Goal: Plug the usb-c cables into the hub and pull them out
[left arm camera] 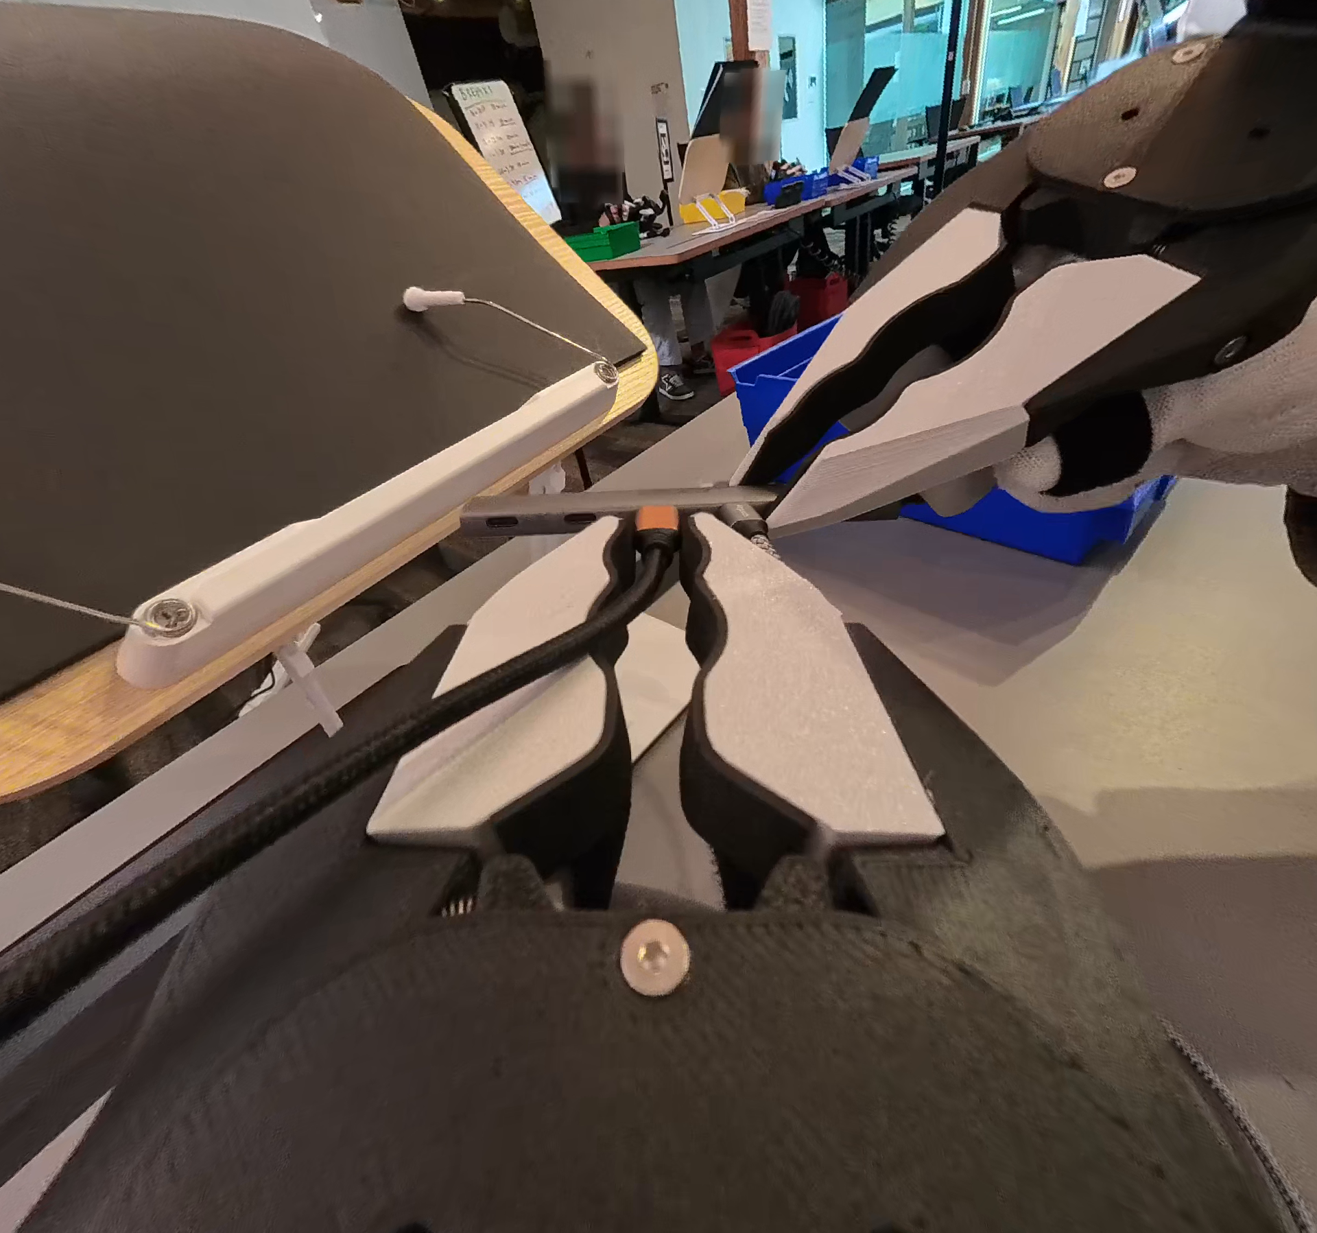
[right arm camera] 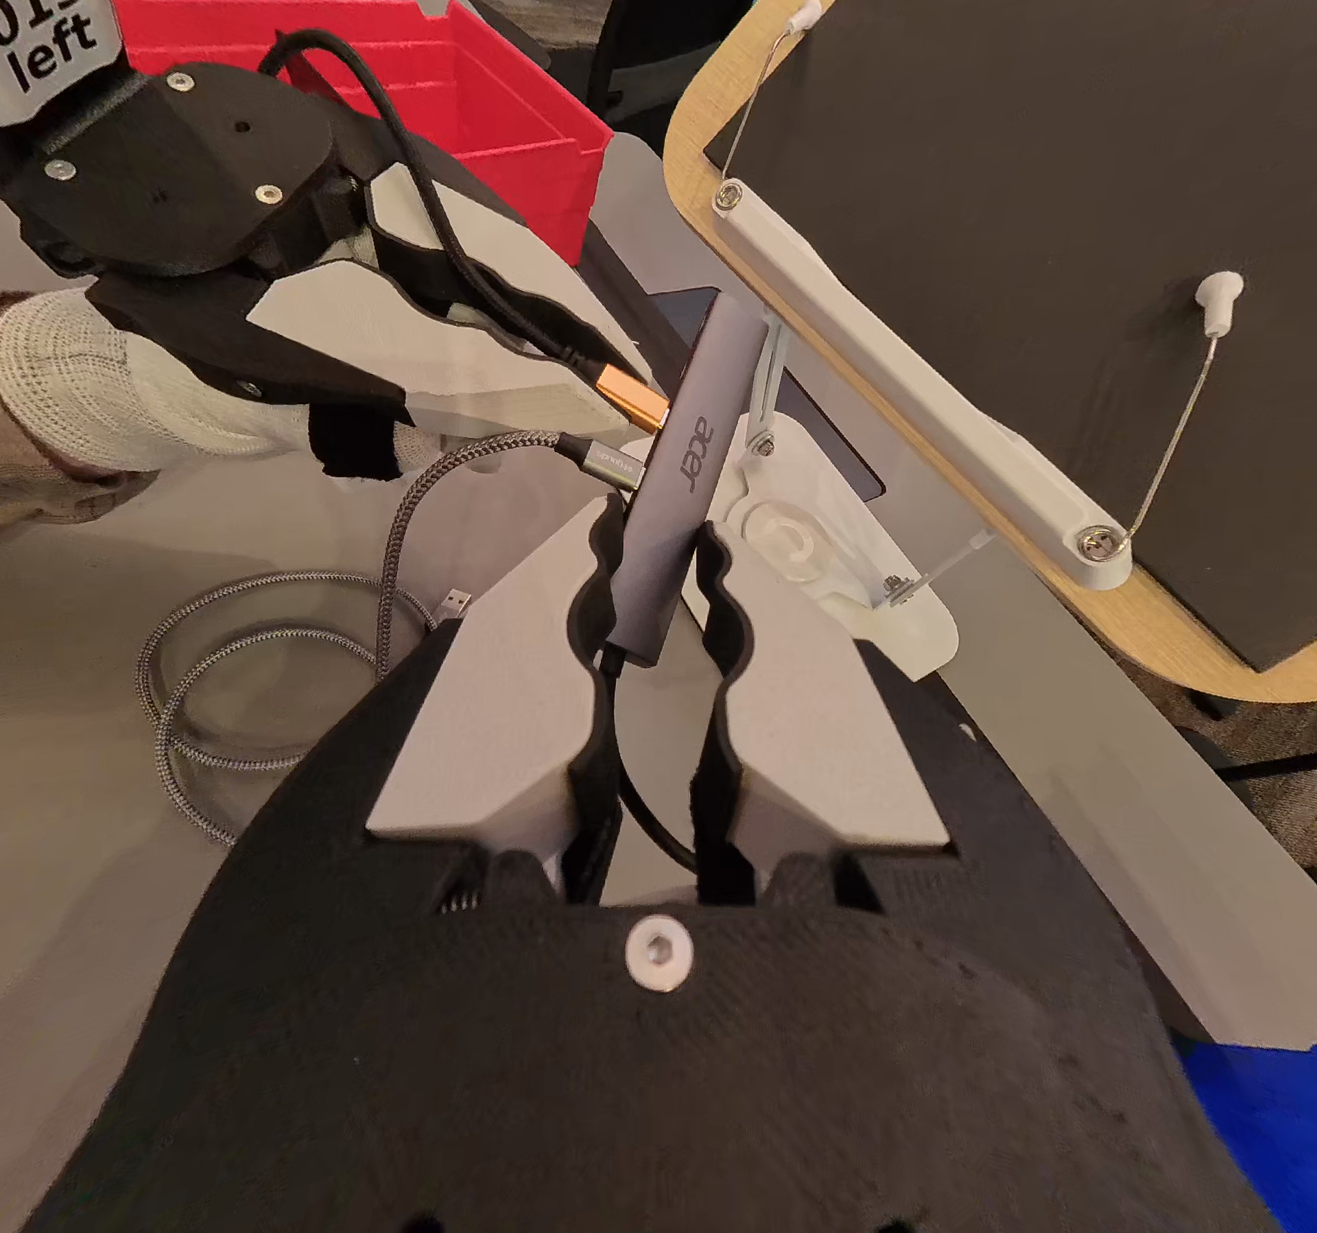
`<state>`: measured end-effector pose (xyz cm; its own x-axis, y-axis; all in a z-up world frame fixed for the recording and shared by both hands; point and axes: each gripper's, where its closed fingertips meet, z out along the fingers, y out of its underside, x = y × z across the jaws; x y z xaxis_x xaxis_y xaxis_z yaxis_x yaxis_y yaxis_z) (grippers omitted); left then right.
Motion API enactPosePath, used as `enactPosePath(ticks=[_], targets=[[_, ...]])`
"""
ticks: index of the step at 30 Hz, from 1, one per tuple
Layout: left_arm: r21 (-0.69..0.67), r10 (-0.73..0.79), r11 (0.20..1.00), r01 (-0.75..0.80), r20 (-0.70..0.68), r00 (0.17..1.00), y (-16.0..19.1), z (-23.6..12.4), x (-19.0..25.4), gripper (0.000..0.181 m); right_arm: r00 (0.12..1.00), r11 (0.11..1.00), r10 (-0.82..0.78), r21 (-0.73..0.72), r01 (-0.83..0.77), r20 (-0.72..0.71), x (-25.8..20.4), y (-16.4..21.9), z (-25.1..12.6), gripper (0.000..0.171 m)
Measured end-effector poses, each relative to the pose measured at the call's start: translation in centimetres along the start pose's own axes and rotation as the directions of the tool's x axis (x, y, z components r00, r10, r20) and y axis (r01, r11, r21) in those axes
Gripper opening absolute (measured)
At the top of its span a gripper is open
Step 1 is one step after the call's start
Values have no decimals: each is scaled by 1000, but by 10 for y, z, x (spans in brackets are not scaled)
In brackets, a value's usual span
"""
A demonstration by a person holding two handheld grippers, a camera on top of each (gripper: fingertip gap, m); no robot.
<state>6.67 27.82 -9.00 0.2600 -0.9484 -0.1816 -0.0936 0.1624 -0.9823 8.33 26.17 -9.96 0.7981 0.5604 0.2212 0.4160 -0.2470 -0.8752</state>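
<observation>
Because a plug goes in only against something firm, the right gripper (right arm camera: 652,546) is clamped narrow on the near end of the hub (right arm camera: 684,472), holding the slim grey bar off the table (right arm camera: 107,878) with its row of ports turned toward nine o'clock in the right wrist view. That grip appears to act as the brace. From about ten o'clock the left gripper (right arm camera: 627,379) comes in, its fingers pinched on the black cable (left arm camera: 499,685) just behind the orange plug (left arm camera: 650,518), close enough to the tip that the plug cannot wobble. In the left wrist view the plug sits at twelve o'clock, its end meeting the hub's side; whether it is fully seated cannot be told. Just beside it, toward one o'clock, a grey plug (right arm camera: 609,468) is already in a port, and its braided grey cable (right arm camera: 285,664) trails down to a loose coil on the table at about eight o'clock in the right wrist view. Two ports (left arm camera: 541,521) to the left of the orange plug stand free. Farther out, a red bin (right arm camera: 499,101) lies beyond the left gripper, a blue bin (left arm camera: 1012,521) behind the right one, and a tilted black board (right arm camera: 1069,201) with a wooden edge leans close at one o'clock.
</observation>
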Motion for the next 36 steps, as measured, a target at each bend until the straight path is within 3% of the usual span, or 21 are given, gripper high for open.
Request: enactPosePath(ticks=[12, 20, 24, 28, 36], targets=[[-92, 17, 996, -13, 40, 999, 9, 7, -1, 14, 997, 997, 77, 0, -77, -9, 12, 10, 4, 19], [-82, 15, 997, -11, 47, 999, 5, 6, 0, 18, 994, 994, 105, 5, -105, -11, 17, 12, 3, 19], [-78, -79, 994, 80, 6, 997, -1, 3, -1, 29, 991, 991, 130, 26, -130, -18, 22, 12, 1, 19], [-164, -152, 976, 141, -63, 986, -1, -2, 3, 41, 990, 990, 135, 42, -133, -42, 27, 10, -1, 19], [-409, -218, 909, 84, -293, 931, 5, -23, 53, 54, 988, 992, 122, 58, -116, -100, 38, 9, -6, 20]])
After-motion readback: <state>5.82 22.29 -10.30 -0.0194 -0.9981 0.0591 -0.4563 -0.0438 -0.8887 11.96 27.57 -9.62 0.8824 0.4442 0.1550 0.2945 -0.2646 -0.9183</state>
